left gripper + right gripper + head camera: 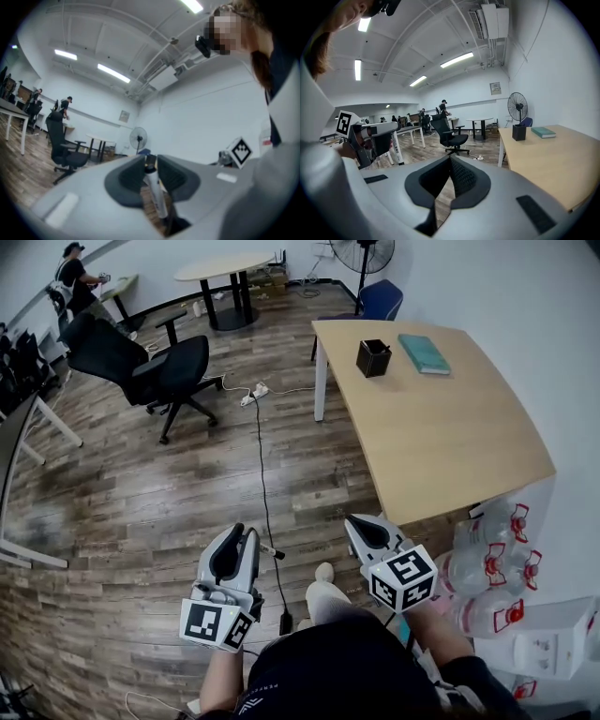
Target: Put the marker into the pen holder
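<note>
The marker [155, 188], a white barrel with a black cap, stands clamped between the pads of my left gripper [150, 163]. In the head view that left gripper [246, 534] is held low over the wooden floor, close to the person's body. My right gripper [356, 522] hangs beside it, jaws closed tip to tip with nothing between them [450, 159]. The black pen holder [373, 358] stands upright on the far end of the light wooden table [450, 446], well ahead of both grippers. It also shows in the right gripper view as the pen holder [518, 132].
A teal book [424, 352] lies right of the pen holder. A black office chair [155, 367] stands on the floor at left, and a cable with a power strip [255, 393] runs across the floor. Several water bottles [487, 568] lie by the right wall. A fan [517, 107] stands behind the table.
</note>
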Demonstrator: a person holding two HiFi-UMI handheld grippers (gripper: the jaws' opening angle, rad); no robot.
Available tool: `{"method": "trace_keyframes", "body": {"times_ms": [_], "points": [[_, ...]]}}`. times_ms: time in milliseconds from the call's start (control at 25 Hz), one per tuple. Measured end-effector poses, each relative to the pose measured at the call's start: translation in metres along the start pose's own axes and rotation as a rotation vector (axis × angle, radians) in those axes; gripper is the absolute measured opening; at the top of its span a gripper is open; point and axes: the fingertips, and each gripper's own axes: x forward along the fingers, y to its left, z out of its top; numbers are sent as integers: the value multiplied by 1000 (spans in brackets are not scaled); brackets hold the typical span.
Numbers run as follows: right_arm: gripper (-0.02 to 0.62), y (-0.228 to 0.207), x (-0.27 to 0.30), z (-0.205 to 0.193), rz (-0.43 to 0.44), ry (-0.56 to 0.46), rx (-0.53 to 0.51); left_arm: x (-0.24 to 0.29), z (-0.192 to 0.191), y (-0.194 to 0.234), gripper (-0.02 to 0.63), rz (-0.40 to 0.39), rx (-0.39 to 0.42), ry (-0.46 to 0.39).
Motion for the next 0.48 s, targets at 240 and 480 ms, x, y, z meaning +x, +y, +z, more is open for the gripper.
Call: {"method": "trace_keyframes", "body": {"times_ms": [240,480], "points": [[0,-47,44,27,11,-3,-4,69,7,18,80,-3,2,-1],[0,-96,71,43,11,-2,-13,141,5,24,80,-27,-7,-3]]}}
